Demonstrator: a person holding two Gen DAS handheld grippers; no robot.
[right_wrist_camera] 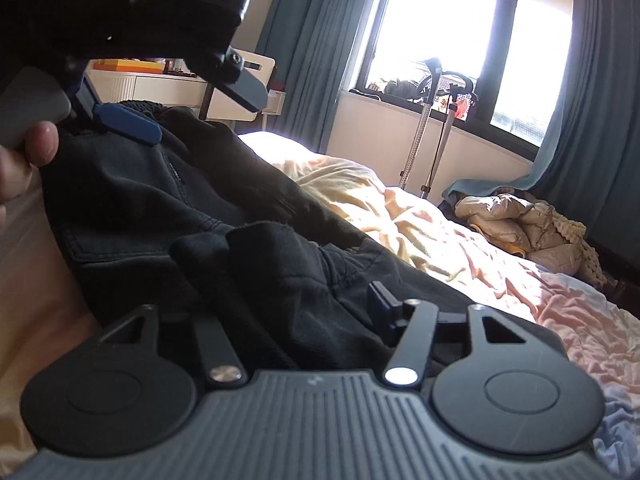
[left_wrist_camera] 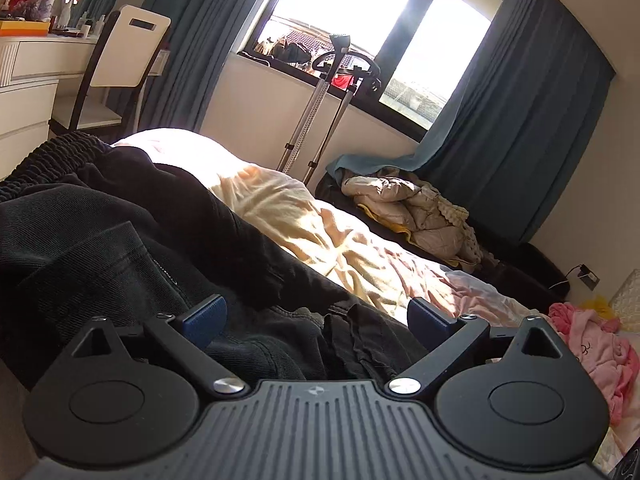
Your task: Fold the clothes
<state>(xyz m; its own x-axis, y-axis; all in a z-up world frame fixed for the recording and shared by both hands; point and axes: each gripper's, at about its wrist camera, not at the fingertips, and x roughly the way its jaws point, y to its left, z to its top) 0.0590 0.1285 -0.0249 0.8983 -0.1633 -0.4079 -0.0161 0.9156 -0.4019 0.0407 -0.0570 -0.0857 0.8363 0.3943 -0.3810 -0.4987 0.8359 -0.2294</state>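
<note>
left gripper (left_wrist_camera: 316,314) sits low over the black garment (left_wrist_camera: 120,240), jaws spread wide, both blue pads clear of each other. dark cloth lies bunched under and between them but the pads don't squeeze it. one blue pad (left_wrist_camera: 206,320) rests against a fold on the picture's left side, the other stands free above the cloth edge.

right gripper (right_wrist_camera: 304,304) also over the same black garment (right_wrist_camera: 192,208), jaws partly apart. a raised fold of black fabric (right_wrist_camera: 256,248) sits between the fingers; the picture-left finger is buried under it, the picture-right blue pad (right_wrist_camera: 380,304) stands off the cloth. not pinching as far as i can see.

in the right wrist view the left gripper (right_wrist_camera: 128,124) shows at top left, one blue pad over the garment near its gathered waistband (right_wrist_camera: 138,105), with a fingertip of the person's hand (right_wrist_camera: 40,144) on the handle.

garment lies crumpled on the bed, on the pale yellow-pink sheet (left_wrist_camera: 320,224), waistband end toward the desk and white chair (left_wrist_camera: 128,48). pink clothing (left_wrist_camera: 592,344) lies at the picture's right bed edge, apart from the black piece. beige puffer jacket (left_wrist_camera: 408,204) is heaped beyond the bed under the teal curtain (left_wrist_camera: 540,100).
</note>
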